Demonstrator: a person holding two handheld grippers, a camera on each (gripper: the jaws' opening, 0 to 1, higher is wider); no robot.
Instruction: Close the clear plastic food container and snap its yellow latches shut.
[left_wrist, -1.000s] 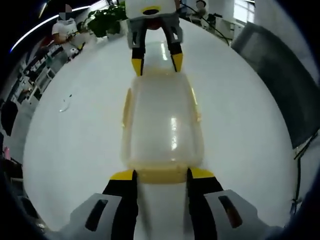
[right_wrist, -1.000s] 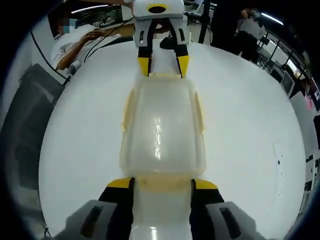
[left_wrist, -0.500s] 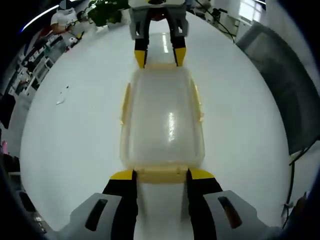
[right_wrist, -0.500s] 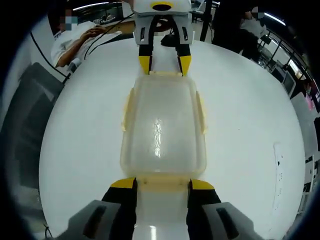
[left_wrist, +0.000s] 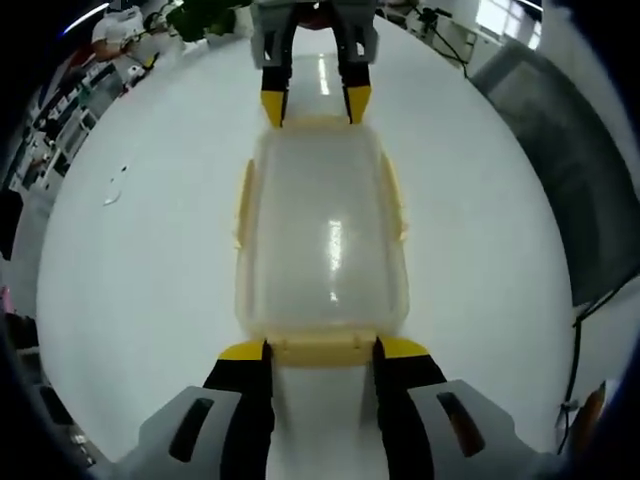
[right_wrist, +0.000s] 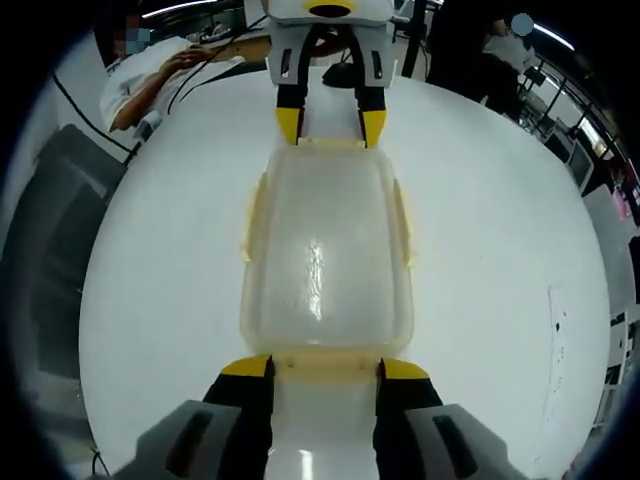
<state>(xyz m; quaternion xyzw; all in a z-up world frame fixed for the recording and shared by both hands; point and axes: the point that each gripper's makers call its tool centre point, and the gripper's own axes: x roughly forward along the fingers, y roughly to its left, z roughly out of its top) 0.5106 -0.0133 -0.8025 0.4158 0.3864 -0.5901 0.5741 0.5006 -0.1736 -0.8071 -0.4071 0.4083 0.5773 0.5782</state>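
L gripper (left_wrist: 311, 349) jaws sit wide either side of the near end latch (left_wrist: 320, 349) of the container (left_wrist: 322, 240); R gripper (right_wrist: 313, 367) does the same at the opposite end, showing at 12 o'clock in the left gripper view. Container lies lid-on, centre of the white table (left_wrist: 140, 260). Prob. light, thin, slick plastic w/ stiff latches, so press on the yellow tabs, not the lid; both grippers look level and aimed at each other.

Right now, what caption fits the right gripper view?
Two hand-held grippers face across a lidded clear container on a white table.

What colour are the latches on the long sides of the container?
Pale yellow latches on a cloudy clear container; the right gripper view shows them best.
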